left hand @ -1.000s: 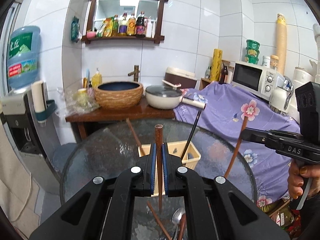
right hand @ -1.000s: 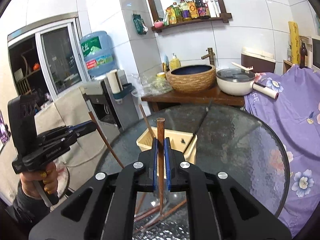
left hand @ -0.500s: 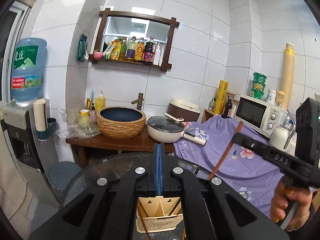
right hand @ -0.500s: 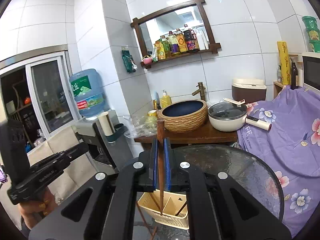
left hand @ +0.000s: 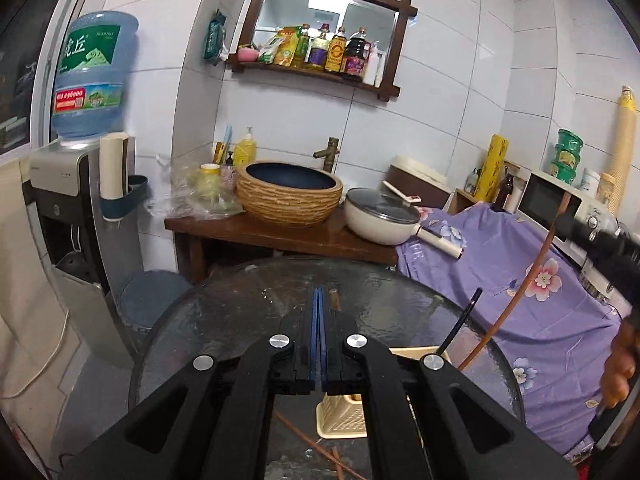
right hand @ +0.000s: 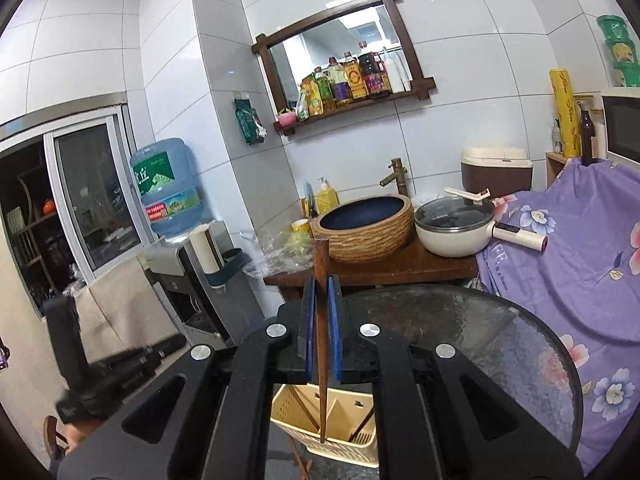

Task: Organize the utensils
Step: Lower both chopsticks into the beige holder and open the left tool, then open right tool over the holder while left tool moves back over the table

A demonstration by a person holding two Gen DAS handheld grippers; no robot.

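**Right claw holds a chopstick over the holder; left claw closed and empty**

The round glass table (left hand: 224, 320) lies below and ahead of both claws. At 0.5 s ago the left wrist view showed little of it under the wall; now its far rim and dark top fill the middle of that view, so the camera has tipped downward.

On the table sits the cream utensil holder (right hand: 344, 436), a perforated plastic basket with dividers. It is directly under the right claw (right hand: 320, 312); in the left wrist view it lies below and slightly right of the left claw (left hand: 318, 320), mostly hidden by the claw body. Compared with half a second ago it sits nearer the right claw's tips.

The left claw's blue pads (left hand: 314, 336) are pressed together with nothing between them, as they were 0.5 s ago; one second ago they clamped a chopstick.

The right claw grips a dark wooden chopstick (right hand: 321, 320) between its blue pads, upright, thick end above the tips, thin end pointing down into the holder's middle compartment. Whether the tip touches the bottom cannot be told.

A black-handled utensil (left hand: 460, 324) leans out of the holder, right of the left claw. Another wooden chopstick (right hand: 300, 402) leans in the left compartment. More chopsticks (left hand: 320, 446) lie loose on the glass beneath the left claw.
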